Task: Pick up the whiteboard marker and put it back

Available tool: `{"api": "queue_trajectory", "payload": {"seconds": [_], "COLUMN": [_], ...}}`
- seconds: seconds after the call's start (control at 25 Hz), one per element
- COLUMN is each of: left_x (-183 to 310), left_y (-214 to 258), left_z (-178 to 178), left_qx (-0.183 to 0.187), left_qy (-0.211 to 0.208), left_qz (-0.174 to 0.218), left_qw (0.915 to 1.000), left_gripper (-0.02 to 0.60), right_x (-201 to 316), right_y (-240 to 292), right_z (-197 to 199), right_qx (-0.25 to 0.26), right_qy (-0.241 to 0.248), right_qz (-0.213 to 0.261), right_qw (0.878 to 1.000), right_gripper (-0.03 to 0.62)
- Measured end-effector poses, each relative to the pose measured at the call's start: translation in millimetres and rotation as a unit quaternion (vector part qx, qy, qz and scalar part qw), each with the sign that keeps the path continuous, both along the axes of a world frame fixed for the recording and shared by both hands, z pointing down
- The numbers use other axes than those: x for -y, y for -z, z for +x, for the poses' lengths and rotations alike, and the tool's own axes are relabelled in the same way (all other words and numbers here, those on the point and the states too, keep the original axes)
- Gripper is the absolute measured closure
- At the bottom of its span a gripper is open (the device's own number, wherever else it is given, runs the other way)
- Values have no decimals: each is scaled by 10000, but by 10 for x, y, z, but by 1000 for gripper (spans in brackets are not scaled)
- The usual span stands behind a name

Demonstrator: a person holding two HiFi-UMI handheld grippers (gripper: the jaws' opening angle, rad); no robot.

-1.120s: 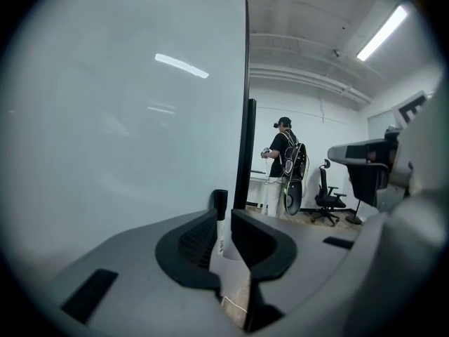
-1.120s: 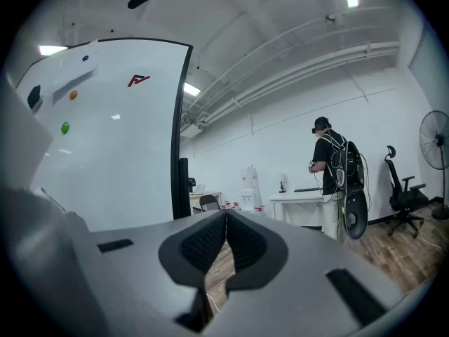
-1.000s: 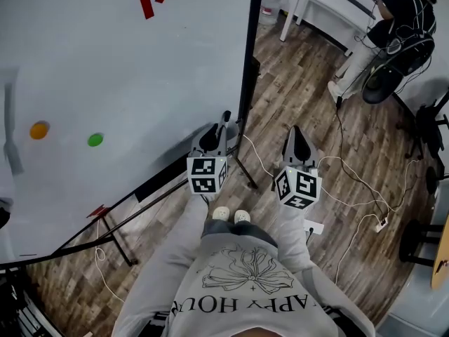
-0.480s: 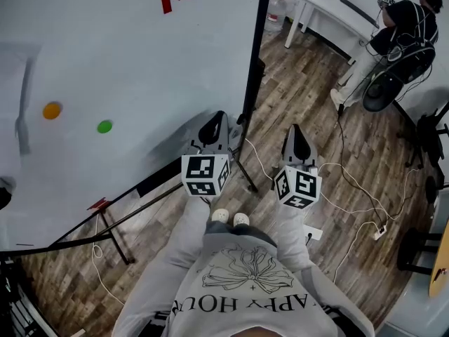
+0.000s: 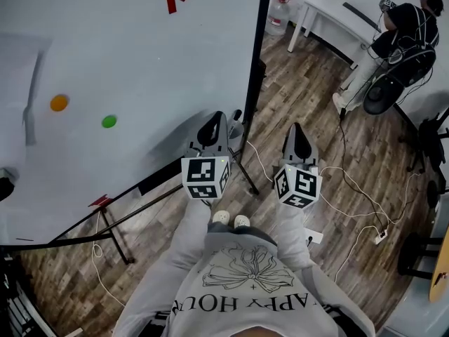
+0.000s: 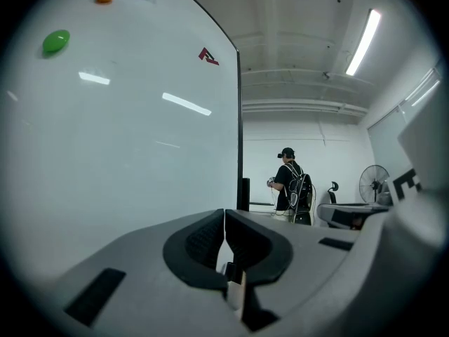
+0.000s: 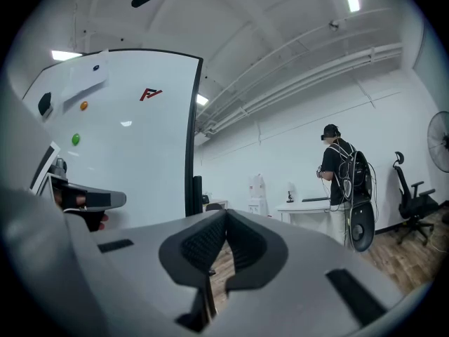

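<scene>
No whiteboard marker shows plainly in any view. My left gripper (image 5: 219,119) is held level by the whiteboard's (image 5: 140,62) black right edge. Its jaws are shut tip to tip with nothing between them (image 6: 224,213). My right gripper (image 5: 296,129) hangs beside it over the wood floor, also shut and empty (image 7: 226,213). A small dark and pale object (image 5: 236,123) sits just past the left gripper's tip, by the board's frame; I cannot tell what it is. A small red thing (image 5: 98,203) lies on the board's lower ledge.
An orange magnet (image 5: 59,102) and a green magnet (image 5: 109,121) stick to the whiteboard. The board's stand legs (image 5: 116,234) spread over the floor. Cables (image 5: 351,181) trail at the right. A person (image 5: 403,27) stands by a white table (image 5: 337,12) and a fan (image 5: 386,83).
The left gripper has risen toward the head camera, close to the board's right edge. The right gripper has barely shifted.
</scene>
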State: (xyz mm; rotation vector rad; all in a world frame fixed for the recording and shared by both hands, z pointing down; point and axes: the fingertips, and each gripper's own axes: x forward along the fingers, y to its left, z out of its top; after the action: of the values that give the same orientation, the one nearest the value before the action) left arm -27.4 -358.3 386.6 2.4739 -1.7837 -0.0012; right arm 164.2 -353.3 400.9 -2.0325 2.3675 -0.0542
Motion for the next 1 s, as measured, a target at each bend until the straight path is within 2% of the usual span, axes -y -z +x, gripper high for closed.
{"api": "queue_trajectory", "payload": {"seconds": [1.0], "left_x": [23], "left_y": [-36], "left_z": [10], "left_qx": [82], "left_qy": [-1], "left_qz": [-113], "left_qw": [9999], "left_gripper": [572], "right_x": [80], "right_y": [87], "right_z": [-48], "right_qx": [-138], "right_qy": [155], "right_qz": [61], "right_qw": [9998], "right_gripper": [591]}}
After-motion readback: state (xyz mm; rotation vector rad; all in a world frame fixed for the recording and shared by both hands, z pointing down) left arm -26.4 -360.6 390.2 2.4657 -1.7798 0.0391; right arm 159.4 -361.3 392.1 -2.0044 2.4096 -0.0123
